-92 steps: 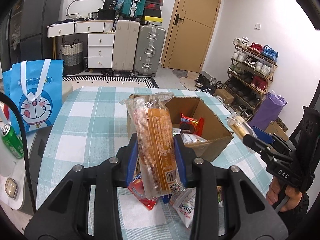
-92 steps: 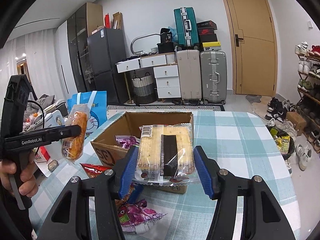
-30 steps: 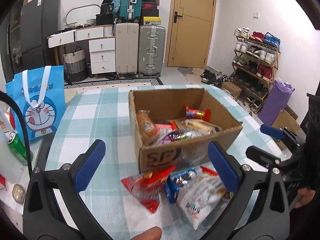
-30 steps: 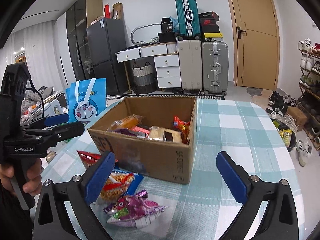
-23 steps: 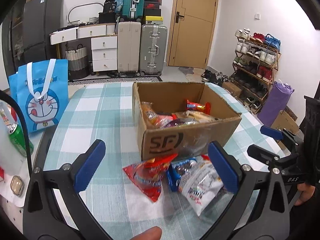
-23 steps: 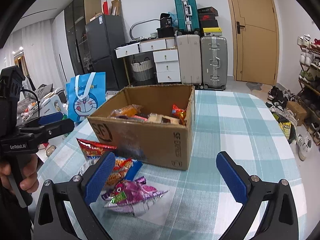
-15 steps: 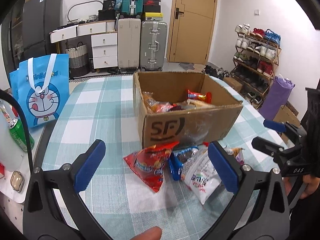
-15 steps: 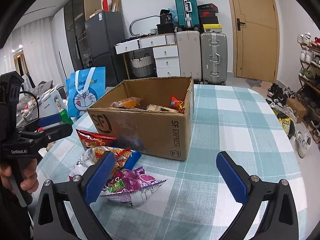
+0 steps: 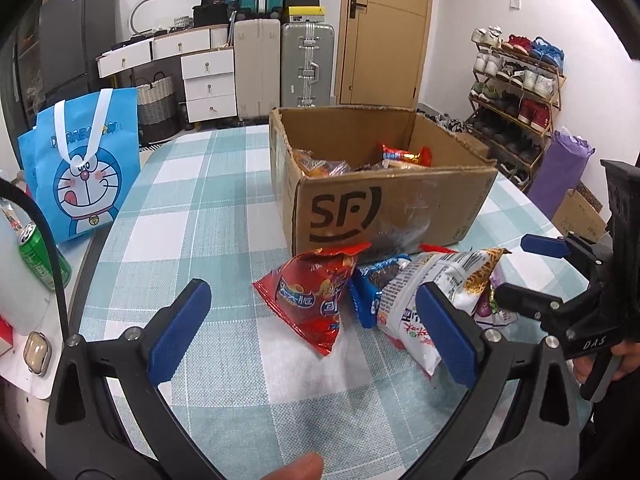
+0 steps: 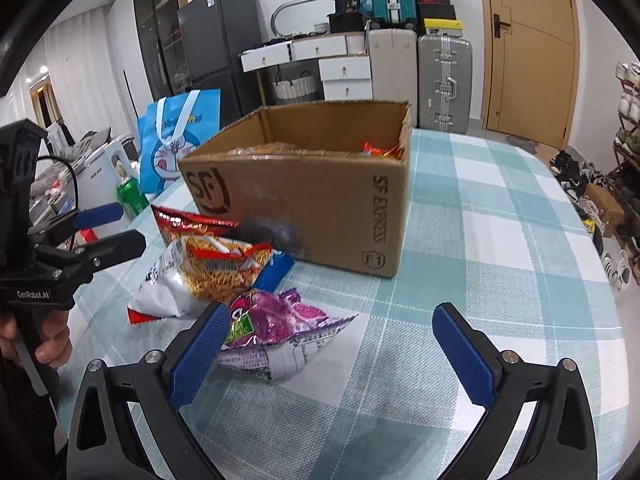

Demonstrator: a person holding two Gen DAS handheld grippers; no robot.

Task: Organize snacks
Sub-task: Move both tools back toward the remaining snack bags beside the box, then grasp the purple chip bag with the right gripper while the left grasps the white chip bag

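An open cardboard SF box (image 9: 384, 208) (image 10: 304, 200) stands on the checked table and holds several snack packs. In front of it lie a red chip bag (image 9: 316, 300) (image 10: 188, 220), a blue pack (image 9: 372, 284), a white-and-orange noodle bag (image 9: 436, 300) (image 10: 208, 276) and a purple pack (image 10: 272, 328). My left gripper (image 9: 312, 332) is open and empty, low over the table, around the red bag. My right gripper (image 10: 328, 344) is open and empty, its left pad beside the purple pack.
A blue Doraemon bag (image 9: 84, 168) and a green can (image 9: 38, 256) stand at the table's left edge. Suitcases, drawers and a door are behind. A shoe rack (image 9: 516, 100) is on the right.
Both grippers let go of their snacks into the box, opened wide, then pulled back and down towards the loose packs in front of the box.
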